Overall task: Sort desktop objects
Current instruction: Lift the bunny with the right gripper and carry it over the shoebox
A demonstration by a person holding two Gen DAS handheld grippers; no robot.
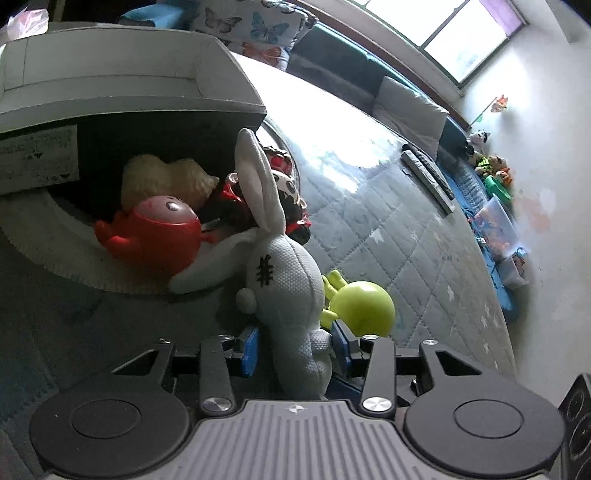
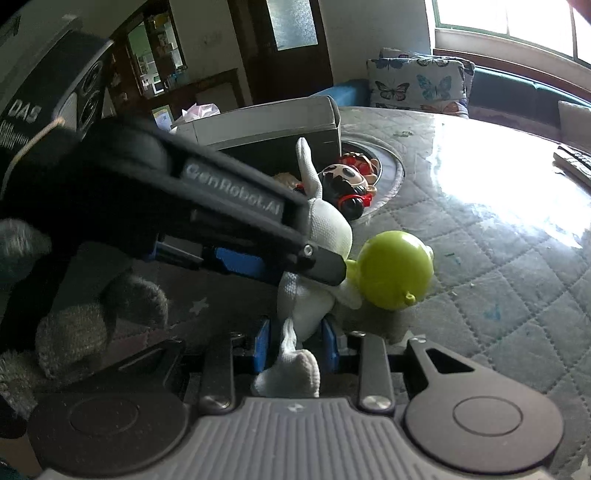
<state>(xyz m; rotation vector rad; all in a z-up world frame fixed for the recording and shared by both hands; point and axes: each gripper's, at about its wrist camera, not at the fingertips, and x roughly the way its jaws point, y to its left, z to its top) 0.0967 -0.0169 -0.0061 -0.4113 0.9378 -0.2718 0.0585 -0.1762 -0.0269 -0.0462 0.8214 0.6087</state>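
"GenRobot.AI" on the left gripper (image 2: 295, 254); "DAS" on a black box (image 2: 48, 99).

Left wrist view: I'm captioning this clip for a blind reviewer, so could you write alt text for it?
A pale knitted rabbit toy sits gripped between the blue pads of the left claw, its long ear pointing up. Behind it, a shallow round tray holds a red round toy and other figures, and a lime-green ball-shaped toy lies beside the rabbit on a quilted cloth.

window (image 1: 448, 31) bright at my far side, glare across the quilted star-print table cover (image 1: 399, 236) | butterfly cushion (image 2: 417, 83) on teal bench (image 2: 517, 94) | pale wall (image 1: 554, 122) | dark wooden door (image 2: 288, 44) and cabinet (image 2: 159, 55) behind
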